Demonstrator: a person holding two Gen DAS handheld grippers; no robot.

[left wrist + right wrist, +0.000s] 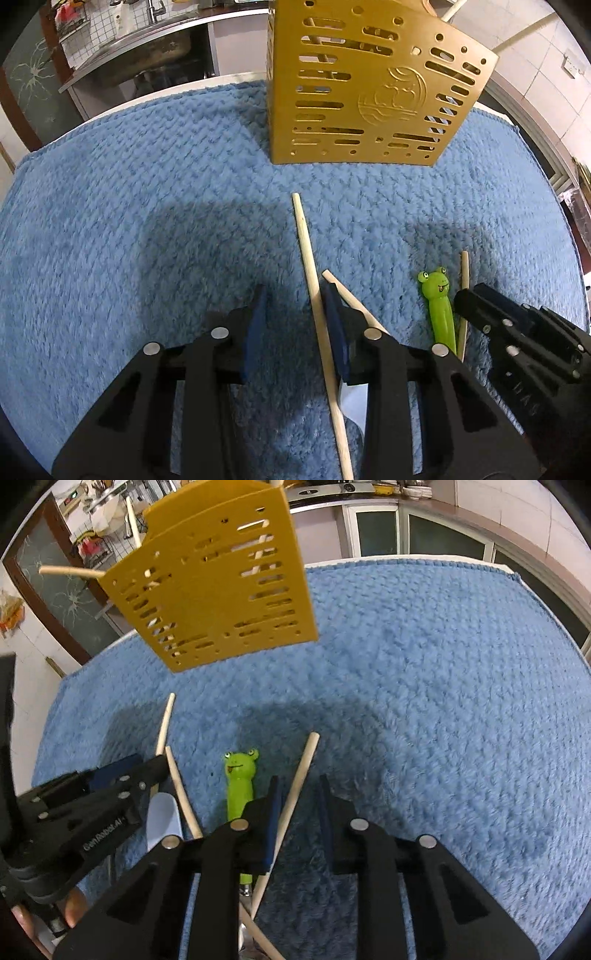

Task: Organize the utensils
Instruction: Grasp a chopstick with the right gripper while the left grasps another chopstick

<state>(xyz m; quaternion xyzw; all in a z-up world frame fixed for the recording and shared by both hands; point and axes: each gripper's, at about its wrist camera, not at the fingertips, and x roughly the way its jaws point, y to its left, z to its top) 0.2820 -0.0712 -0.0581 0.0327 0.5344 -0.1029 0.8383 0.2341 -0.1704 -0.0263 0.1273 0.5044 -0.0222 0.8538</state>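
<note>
Item: loose utensils on a blue towel (147, 184), near side, in front of the gold slotted holder (369, 92) standing at the far edge with sticks already in it.

Long wooden chopstick (314, 280): lies between the fingers of the left gripper (295, 314), hard against the right-hand pad; a clear gap shows on the other side, so the jaws are narrow but not clamped.

Second chopstick (295, 794): lies slanted between the fingers of the right gripper (299, 794), against the left-hand pad, gap on the other side; likewise narrow, unclamped.

Green frog-handled utensil (240, 779) and a third stick (183, 794): lie between the two grippers.

Risk: thin round sticks on soft pile may roll or pivot out of a one-sided pinch; the close-set grippers may knock each other or the frog piece.
</note>
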